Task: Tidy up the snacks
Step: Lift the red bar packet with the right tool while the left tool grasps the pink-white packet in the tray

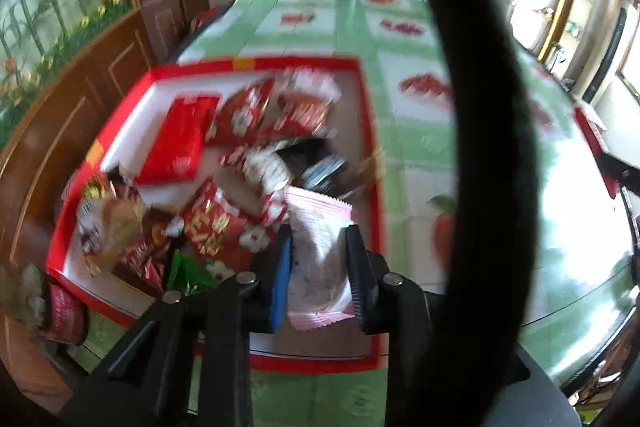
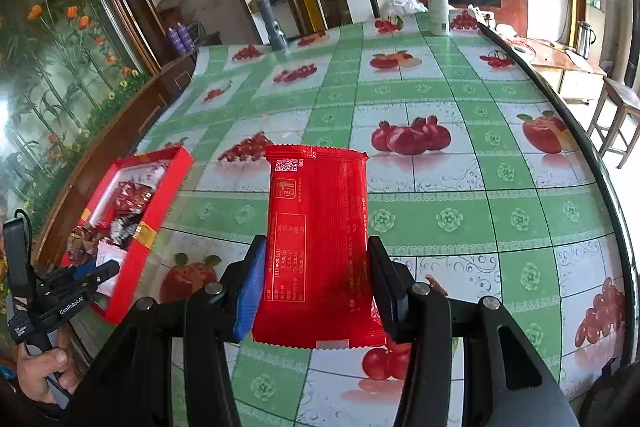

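A flat, glossy red packet [image 2: 318, 247] with crimped ends sits clamped in the right tool [image 2: 318, 291], above the green fruit-print surface [image 2: 460, 219]. At lower centre of the left view, the left tool [image 1: 318, 275] grips a crinkly pink-white packet [image 1: 318, 247] over the red-rimmed box [image 1: 374, 155] of foil snacks.

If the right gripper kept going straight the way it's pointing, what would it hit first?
Probably the bare fruit-print tablecloth: the right gripper, holding the red packet, angles down at it; the red box sits off to the left.
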